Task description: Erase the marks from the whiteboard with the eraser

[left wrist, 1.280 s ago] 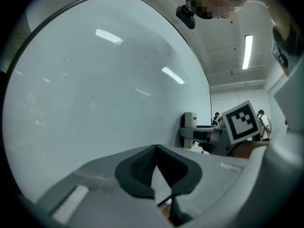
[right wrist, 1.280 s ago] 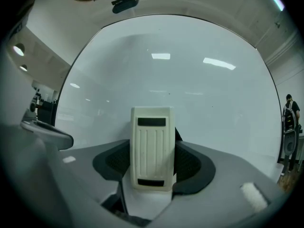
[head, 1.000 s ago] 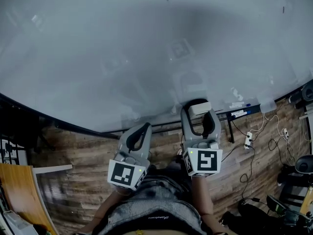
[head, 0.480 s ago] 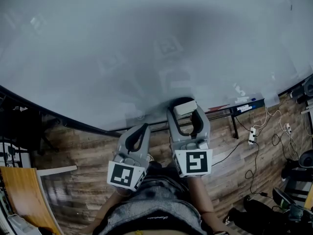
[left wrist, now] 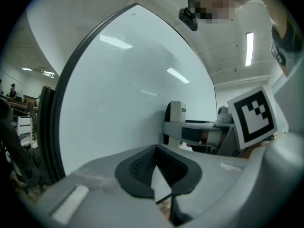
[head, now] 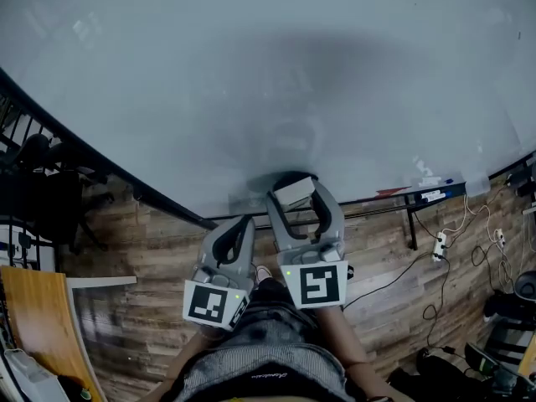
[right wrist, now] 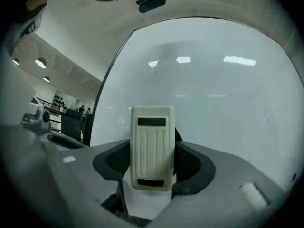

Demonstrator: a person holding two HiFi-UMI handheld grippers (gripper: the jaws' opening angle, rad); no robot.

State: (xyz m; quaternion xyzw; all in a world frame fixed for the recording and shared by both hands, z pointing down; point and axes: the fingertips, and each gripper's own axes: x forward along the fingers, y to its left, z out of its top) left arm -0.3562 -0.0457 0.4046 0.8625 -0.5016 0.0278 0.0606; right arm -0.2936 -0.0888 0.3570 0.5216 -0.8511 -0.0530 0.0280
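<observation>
Now the right gripper (head: pixel 298 189) sits at the whiteboard's (head: pixel 251 74) bottom edge, jaws clamped on the sides of the cream eraser (head: pixel 293 192), its ribbed back towards the gripper camera and its other face to the board. Over the last second we see it slide left along that edge, away from the marker tray (head: pixel 423 196) near the lower right corner. We judge this a sweep along the bottom strip. The left gripper (head: pixel 240 222) hangs just beside it below the board, jaws closed together on nothing. Board surface reads nearly clean; a faint speck near the top edge, too small for us to call. Little left to wipe, we judge.
</observation>
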